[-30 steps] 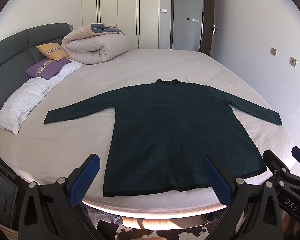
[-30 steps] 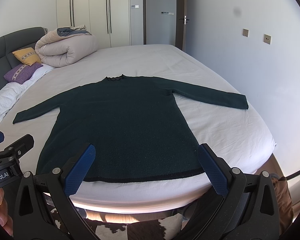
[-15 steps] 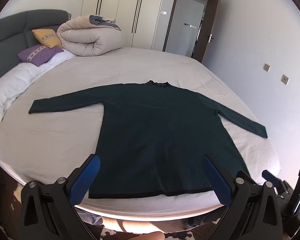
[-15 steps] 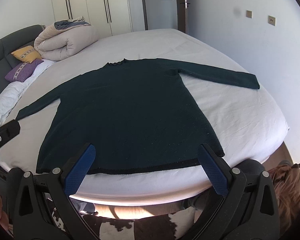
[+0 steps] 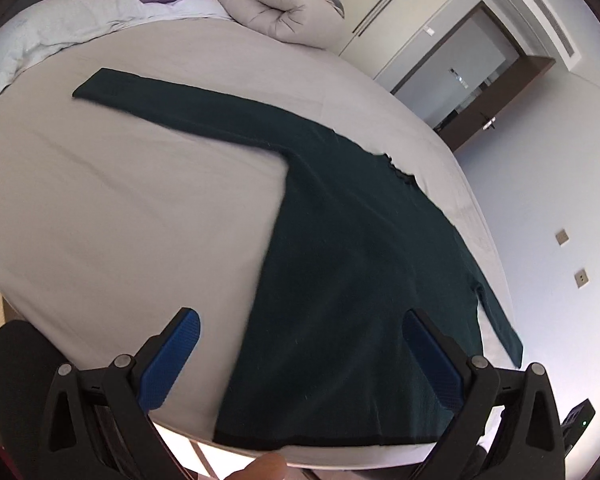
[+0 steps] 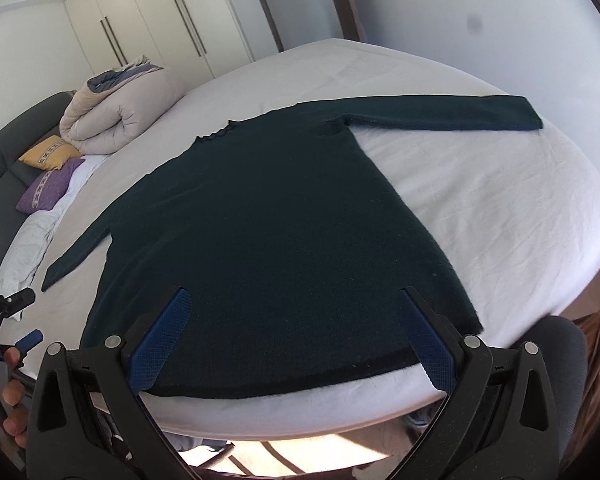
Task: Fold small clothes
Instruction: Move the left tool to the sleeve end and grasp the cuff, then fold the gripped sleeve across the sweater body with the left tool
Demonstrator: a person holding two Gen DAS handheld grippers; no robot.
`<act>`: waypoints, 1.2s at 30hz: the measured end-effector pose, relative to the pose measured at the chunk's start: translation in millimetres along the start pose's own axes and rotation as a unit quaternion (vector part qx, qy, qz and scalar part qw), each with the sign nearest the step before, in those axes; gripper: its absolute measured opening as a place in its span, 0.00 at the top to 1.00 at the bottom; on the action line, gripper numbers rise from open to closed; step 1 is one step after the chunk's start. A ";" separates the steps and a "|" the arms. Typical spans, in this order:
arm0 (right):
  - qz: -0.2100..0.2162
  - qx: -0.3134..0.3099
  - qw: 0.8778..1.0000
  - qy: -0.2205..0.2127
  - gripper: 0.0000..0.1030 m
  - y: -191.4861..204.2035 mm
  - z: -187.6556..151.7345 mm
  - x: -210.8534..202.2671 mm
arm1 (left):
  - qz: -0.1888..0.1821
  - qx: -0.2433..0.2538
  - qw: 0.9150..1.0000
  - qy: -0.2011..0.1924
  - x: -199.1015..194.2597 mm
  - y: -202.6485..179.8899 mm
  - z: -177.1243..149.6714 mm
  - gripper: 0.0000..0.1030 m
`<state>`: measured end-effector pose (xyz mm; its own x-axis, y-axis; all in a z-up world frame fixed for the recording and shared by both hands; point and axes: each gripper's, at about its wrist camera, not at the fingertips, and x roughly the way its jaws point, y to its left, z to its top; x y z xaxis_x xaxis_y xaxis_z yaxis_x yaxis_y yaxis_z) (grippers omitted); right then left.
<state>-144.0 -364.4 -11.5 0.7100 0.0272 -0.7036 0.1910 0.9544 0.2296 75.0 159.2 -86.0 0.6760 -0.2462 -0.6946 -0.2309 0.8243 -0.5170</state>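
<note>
A dark green long-sleeved sweater (image 5: 352,264) lies flat on the bed, sleeves spread out, collar away from me, hem at the near edge. It also shows in the right wrist view (image 6: 268,232). My left gripper (image 5: 300,356) is open and empty, tilted, above the hem's left part. My right gripper (image 6: 296,336) is open and empty, just above the hem. The left gripper also shows at the lower left of the right wrist view (image 6: 8,320).
The bed (image 6: 480,200) has a pale sheet. A rolled duvet (image 6: 116,116), a yellow cushion (image 6: 48,154), a purple cushion (image 6: 46,190) and a white pillow (image 5: 60,28) lie at its head. Wardrobes and a door stand behind. A wall is at the right.
Both grippers have moved closer to the sweater's hem. The left one has swung left and tilted, so its view is rotated. The sweater has not moved.
</note>
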 end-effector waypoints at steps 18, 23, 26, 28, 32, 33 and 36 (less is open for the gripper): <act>0.117 -0.015 0.991 0.061 0.01 63.0 37.8 51.8 | -0.033 -0.340 0.936 -0.085 67.5 199.8 126.5 0.21; 0.110 -0.035 0.991 0.069 0.01 81.5 40.1 62.5 | -0.047 -0.418 0.902 -0.103 80.2 232.3 125.3 0.24; 0.109 -0.042 0.990 0.073 0.01 89.5 40.4 70.5 | -0.047 -0.432 0.893 -0.114 84.1 236.7 132.3 0.24; 0.112 -0.044 0.990 0.076 0.01 94.2 39.8 75.8 | -0.045 -0.443 0.888 -0.117 88.9 241.1 137.3 0.24; 0.114 -0.044 0.989 0.084 0.01 98.4 32.7 86.7 | -0.042 -0.448 0.885 -0.123 102.7 245.1 166.5 0.28; 0.114 -0.042 0.989 0.087 0.01 98.2 30.5 88.6 | -0.041 -0.444 0.887 -0.123 104.9 246.4 171.5 0.40; 0.111 -0.036 0.989 0.090 0.02 96.7 28.9 96.9 | -0.040 -0.446 0.889 -0.098 121.7 253.3 188.2 0.80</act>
<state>-37.1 -278.1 -38.0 0.5962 0.2842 -0.7509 -0.0097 0.9378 0.3472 230.5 434.0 -207.3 0.8037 -0.1194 -0.5830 -0.5811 0.0537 -0.8121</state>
